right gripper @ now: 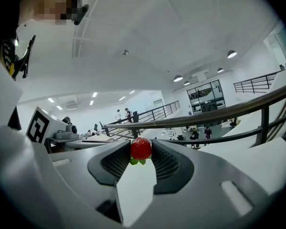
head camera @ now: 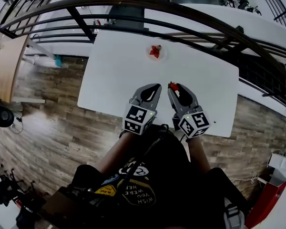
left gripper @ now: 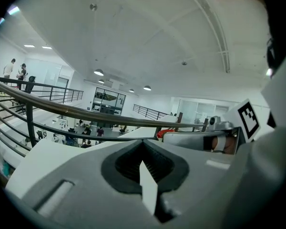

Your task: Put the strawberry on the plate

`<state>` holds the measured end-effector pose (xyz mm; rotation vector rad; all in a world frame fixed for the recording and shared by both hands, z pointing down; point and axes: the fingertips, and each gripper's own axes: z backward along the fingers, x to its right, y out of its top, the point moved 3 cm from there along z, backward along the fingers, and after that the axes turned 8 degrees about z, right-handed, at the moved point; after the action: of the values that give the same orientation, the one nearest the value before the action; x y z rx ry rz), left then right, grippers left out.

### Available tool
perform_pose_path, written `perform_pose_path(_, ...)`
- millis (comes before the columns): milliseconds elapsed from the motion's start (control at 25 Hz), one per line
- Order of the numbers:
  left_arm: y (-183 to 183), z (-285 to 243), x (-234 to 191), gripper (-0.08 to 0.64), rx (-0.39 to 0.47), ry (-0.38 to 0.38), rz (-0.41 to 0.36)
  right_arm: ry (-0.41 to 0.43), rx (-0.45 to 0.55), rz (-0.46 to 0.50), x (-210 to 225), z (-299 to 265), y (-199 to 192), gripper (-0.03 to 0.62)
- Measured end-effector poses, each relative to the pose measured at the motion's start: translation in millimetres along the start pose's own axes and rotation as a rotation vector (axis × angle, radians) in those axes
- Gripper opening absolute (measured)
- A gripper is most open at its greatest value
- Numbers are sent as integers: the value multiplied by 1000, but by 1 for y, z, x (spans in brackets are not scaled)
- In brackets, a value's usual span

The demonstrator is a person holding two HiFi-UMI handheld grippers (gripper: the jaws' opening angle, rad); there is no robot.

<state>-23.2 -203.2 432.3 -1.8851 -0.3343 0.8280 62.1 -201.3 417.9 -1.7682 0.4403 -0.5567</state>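
— Right gripper (head camera: 176,88) first. What does it have?
— Its two jaws pinch a red strawberry (right gripper: 141,148) at their tips. Green leaves show under the fruit.
— And the left gripper (head camera: 154,88)?
— Its jaws are pressed together with nothing between them. It is just beside the right one, over the near part of the white table (head camera: 119,75).
— What is farther out?
— A small plate (head camera: 162,56) stands by the far edge of the table, well apart from both grippers. Another strawberry (head camera: 155,51) lies on it. Behind the table runs a dark railing (head camera: 133,3).
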Motion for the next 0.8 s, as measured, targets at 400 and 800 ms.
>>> perform_pose_path(400, 12, -67, -31, 0, -54, 70, -35, 63, -1, -22, 61, -43, 5, 141)
perform_pose_path(800, 3, -119, -65, 0, -83, 96, -19, 94, -24, -55, 104, -91, -24, 141)
